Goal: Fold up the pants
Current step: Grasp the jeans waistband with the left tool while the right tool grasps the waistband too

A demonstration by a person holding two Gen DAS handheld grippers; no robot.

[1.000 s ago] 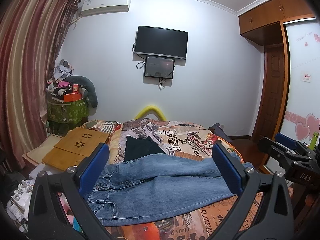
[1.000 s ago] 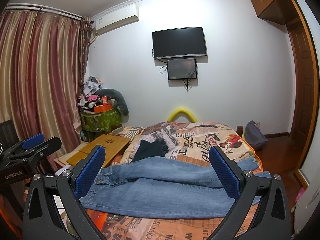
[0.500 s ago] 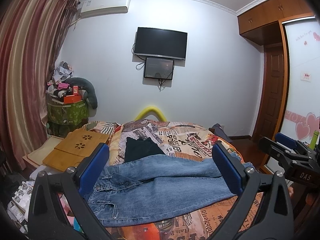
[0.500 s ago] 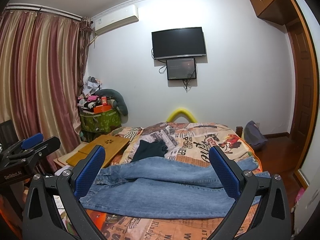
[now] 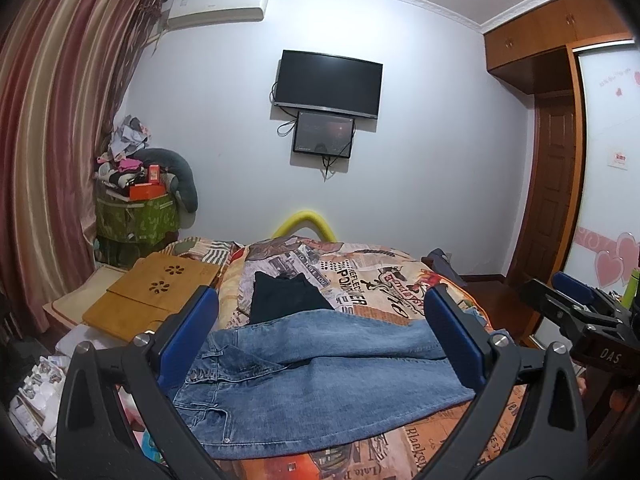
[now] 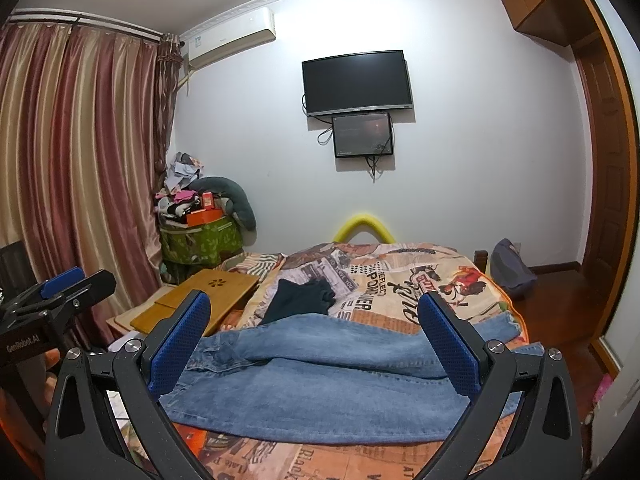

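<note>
Blue jeans (image 5: 320, 376) lie flat across the near part of the bed, waistband to the left, legs running right; they also show in the right wrist view (image 6: 320, 376). My left gripper (image 5: 320, 320) is open and empty, held above and in front of the jeans. My right gripper (image 6: 316, 316) is open and empty, also short of the jeans. Each gripper shows at the edge of the other's view: the right one (image 5: 576, 312) and the left one (image 6: 60, 284).
A dark folded garment (image 5: 286, 296) lies on the patterned bedspread (image 5: 384, 276) beyond the jeans. A wooden lap table (image 5: 152, 296) sits left of the bed, with a cluttered green bin (image 5: 136, 216) behind it. A wardrobe and door stand at the right.
Both views have shifted very slightly; the jeans have not moved and both grippers stay open.
</note>
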